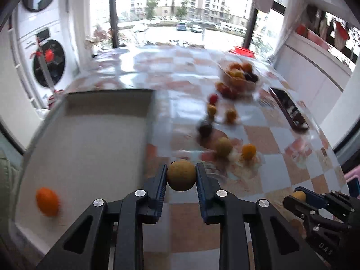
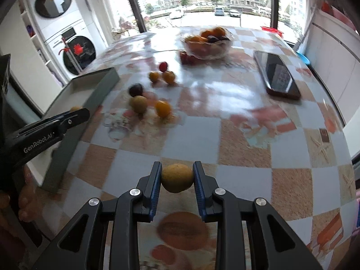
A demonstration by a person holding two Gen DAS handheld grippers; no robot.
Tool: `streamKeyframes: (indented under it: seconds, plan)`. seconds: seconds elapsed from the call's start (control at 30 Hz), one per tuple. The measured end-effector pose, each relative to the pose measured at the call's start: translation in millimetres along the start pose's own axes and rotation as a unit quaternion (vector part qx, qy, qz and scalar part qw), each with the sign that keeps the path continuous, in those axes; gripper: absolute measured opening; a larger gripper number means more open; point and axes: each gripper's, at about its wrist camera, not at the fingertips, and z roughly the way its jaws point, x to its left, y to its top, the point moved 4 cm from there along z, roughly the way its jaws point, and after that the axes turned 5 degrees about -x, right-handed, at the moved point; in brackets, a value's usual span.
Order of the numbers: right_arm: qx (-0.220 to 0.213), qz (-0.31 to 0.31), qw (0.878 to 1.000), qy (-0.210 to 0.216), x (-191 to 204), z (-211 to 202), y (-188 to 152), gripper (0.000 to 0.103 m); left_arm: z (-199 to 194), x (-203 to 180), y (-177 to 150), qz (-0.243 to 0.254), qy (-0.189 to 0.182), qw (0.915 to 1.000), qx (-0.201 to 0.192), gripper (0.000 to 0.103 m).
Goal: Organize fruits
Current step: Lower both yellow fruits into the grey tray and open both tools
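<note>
My left gripper (image 1: 181, 171) is shut on a round yellow-green fruit (image 1: 181, 181), held just right of the white tray (image 1: 90, 146) with grey walls. One orange (image 1: 47, 201) lies in the tray's near left corner. My right gripper (image 2: 177, 168) is shut on a yellowish fruit (image 2: 177, 180) above the checkered tablecloth; it also shows at the lower right of the left wrist view. Loose fruits lie mid-table: a dark plum (image 2: 136, 89), a tan fruit (image 2: 139, 104) and a small orange one (image 2: 163, 108).
A glass bowl (image 2: 221, 49) of oranges and plums stands at the far side of the table. A black phone (image 2: 277, 74) lies to its right. More small fruits (image 2: 168, 76) sit between the bowl and the tray. A hand (image 2: 24, 193) grips the left tool.
</note>
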Motion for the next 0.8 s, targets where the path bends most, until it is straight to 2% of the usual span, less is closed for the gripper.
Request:
streamKeyframes:
  seconds: [0.17,0.4,0.6,0.8]
  plan:
    - [0.003,-0.013,1.0,0.027,35,3,12,0.031,-12,44,0,-0.019,0.041,0.9989,-0.017,0.027]
    - [0.012,-0.051,0.996,0.07,102,16,33,0.031,-14,98,-12,-0.049,0.084,0.9951,-0.014,0.027]
    - [0.023,-0.079,0.991,0.104,161,35,48,0.031,-7,114,-22,-0.059,0.092,0.994,-0.002,0.027]
    - [0.038,-0.089,0.989,0.11,188,54,51,0.031,-4,118,-26,-0.057,0.096,0.9937,-0.002,0.027]
